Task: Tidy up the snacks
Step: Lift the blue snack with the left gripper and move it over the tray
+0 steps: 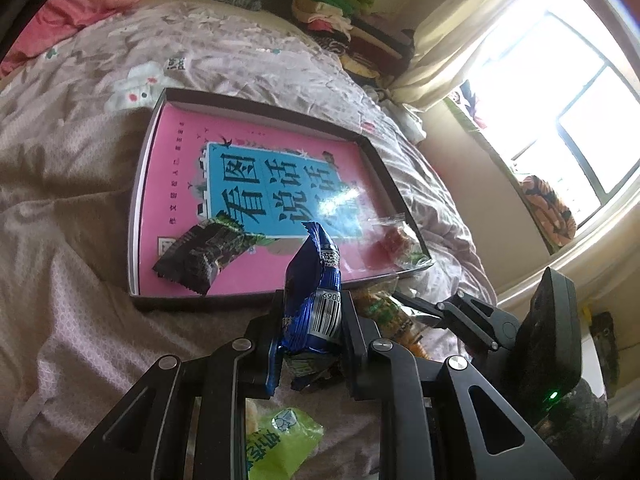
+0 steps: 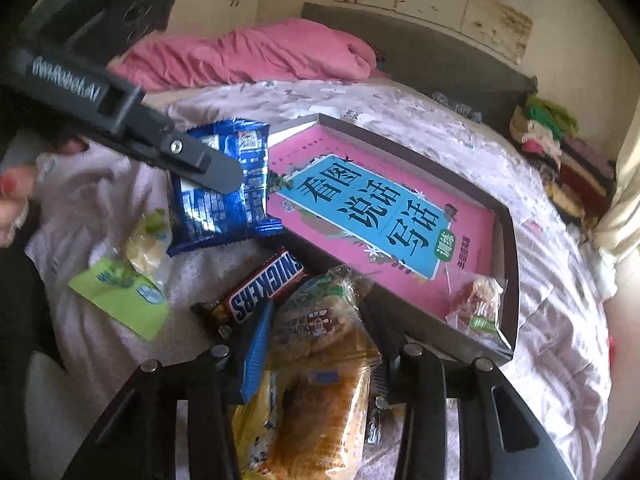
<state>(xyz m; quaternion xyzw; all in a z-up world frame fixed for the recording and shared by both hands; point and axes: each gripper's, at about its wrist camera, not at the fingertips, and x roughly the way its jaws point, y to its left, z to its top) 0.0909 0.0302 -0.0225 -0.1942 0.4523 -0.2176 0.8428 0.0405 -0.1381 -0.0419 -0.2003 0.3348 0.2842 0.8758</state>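
My left gripper (image 1: 312,304) is shut on a blue foil snack packet (image 1: 316,280), held upright just in front of the near edge of a dark tray (image 1: 256,100). A pink book (image 1: 180,160) lines the tray. On it lie a black-and-green packet (image 1: 204,256) and a clear packet of red snack (image 1: 400,240). In the right wrist view my right gripper (image 2: 320,332) is shut on a clear-wrapped bread packet (image 2: 320,380) lying on the bed before the tray (image 2: 508,240). The left gripper (image 2: 216,172) shows there with the blue packet (image 2: 224,200).
A Snickers bar (image 2: 260,284) and a green packet (image 2: 120,292) lie on the bedspread beside the bread. A pink quilt (image 2: 260,56) lies at the head of the bed, with stacked clothes (image 1: 348,28) and a bright window (image 1: 560,100) beyond. A hand (image 2: 12,200) shows at the left edge.
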